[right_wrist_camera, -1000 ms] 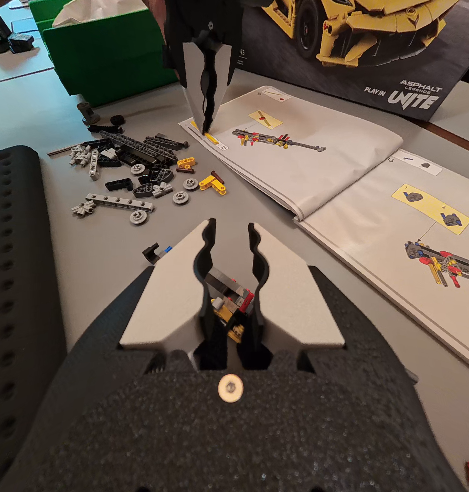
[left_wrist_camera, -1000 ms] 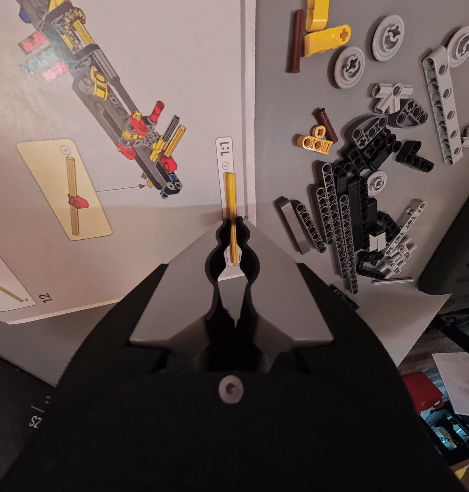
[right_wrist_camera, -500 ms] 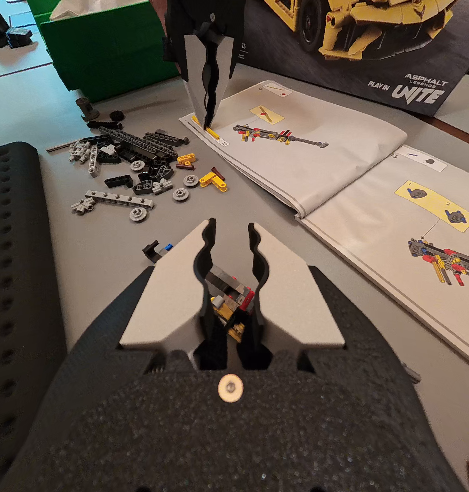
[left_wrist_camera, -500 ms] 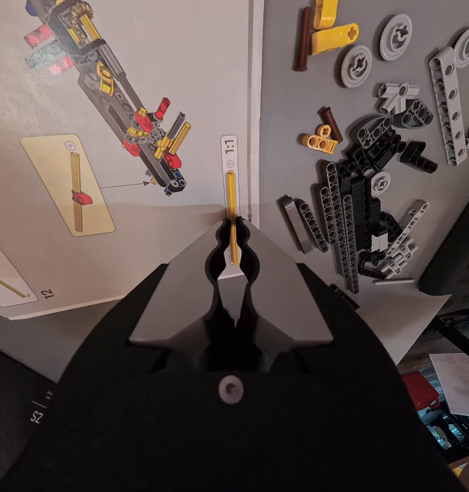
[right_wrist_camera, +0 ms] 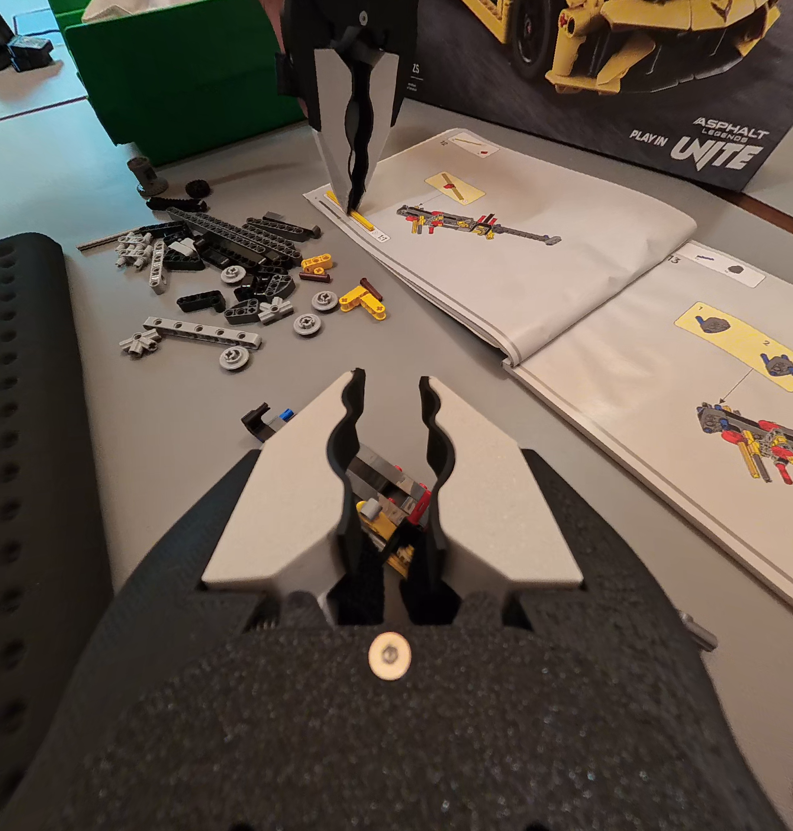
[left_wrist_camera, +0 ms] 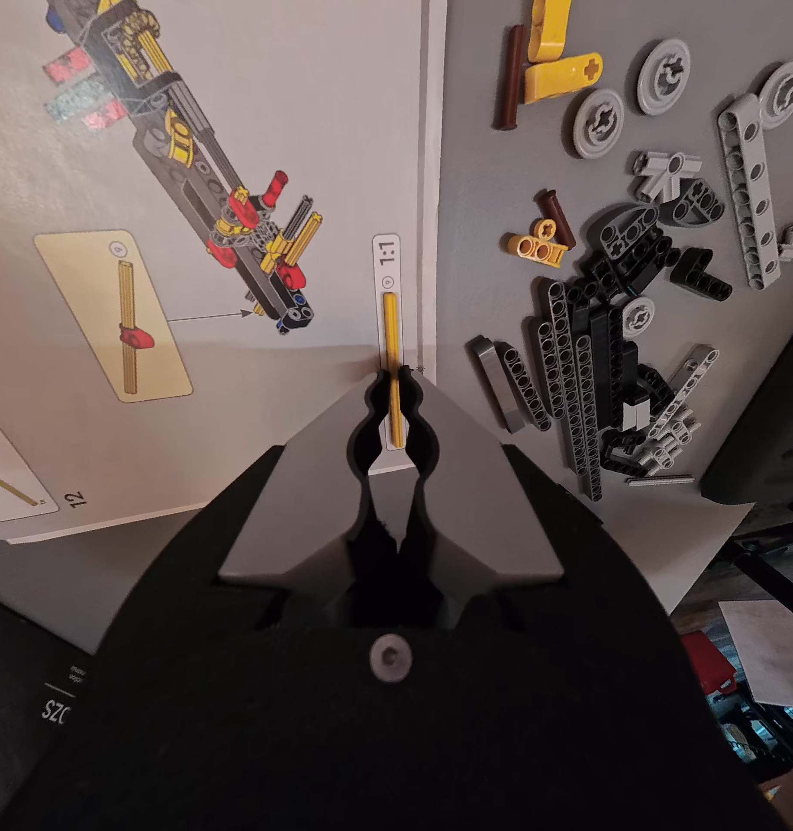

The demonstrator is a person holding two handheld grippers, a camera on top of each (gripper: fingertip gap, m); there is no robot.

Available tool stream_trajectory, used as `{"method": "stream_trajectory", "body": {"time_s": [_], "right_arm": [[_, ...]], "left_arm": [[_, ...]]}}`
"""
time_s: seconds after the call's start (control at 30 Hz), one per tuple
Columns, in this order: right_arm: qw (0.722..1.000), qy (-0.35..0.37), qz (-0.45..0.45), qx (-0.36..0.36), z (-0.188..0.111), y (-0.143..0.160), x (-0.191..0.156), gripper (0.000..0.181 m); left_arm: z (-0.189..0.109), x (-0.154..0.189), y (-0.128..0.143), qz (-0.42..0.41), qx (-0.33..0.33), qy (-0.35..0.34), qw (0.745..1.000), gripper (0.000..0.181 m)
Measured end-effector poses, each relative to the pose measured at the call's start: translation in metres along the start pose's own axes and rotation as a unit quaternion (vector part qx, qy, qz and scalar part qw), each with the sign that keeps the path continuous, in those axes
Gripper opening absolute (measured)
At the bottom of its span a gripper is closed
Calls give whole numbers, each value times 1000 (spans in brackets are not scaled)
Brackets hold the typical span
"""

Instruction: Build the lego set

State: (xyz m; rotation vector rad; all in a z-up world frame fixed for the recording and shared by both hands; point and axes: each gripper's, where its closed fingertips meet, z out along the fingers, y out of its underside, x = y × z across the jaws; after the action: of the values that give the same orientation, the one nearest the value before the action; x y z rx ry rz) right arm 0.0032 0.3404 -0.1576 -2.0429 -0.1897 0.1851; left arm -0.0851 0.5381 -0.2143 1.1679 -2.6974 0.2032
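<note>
Yellow plastic axle: you are pinching it in the narrowed left gripper on the open paper manual; right gripper is clasping the part-built grey assembly. Loose pieces are waiting on the bench; most building remains.

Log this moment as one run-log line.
left gripper: pinching yellow axle on booklet | right gripper: holding part-built assembly | loose parts: beside booklet

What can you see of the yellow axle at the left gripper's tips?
The yellow axle is a thin, straight, ridged rod, plastic by its look. It lies flat on the open instruction booklet, lined up along a printed gauge near the page edge. The left gripper stands over it, tips closed on its middle.
</note>
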Motion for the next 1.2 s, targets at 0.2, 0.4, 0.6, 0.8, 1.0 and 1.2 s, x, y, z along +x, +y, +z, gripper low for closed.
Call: {"method": "stream_trajectory", "body": {"time_s": [0.2, 0.4, 0.6, 0.8, 1.0, 1.2], "right_arm": [[1000, 19, 10, 11, -10, 0, 11, 24], [992, 69, 74, 72, -43, -1, 41, 24], [985, 134, 62, 87, -55, -5, 65, 23], [997, 41, 31, -62, -71, 38, 18, 49], [982, 87, 41, -161, -71, 81, 8, 54], [978, 120, 31, -166, -61, 89, 7, 42]], "left_arm": [[-8, 7, -8, -18, 22, -12, 1000, 2], [-60, 136, -118, -109, 255, 65, 959, 2], [-5, 205, -170, -111, 253, 86, 957, 2], [35, 205, -193, -105, 215, 41, 970, 2], [56, 207, -208, -87, 174, -14, 981, 3], [55, 205, -216, -106, 197, -30, 974, 12]]}}
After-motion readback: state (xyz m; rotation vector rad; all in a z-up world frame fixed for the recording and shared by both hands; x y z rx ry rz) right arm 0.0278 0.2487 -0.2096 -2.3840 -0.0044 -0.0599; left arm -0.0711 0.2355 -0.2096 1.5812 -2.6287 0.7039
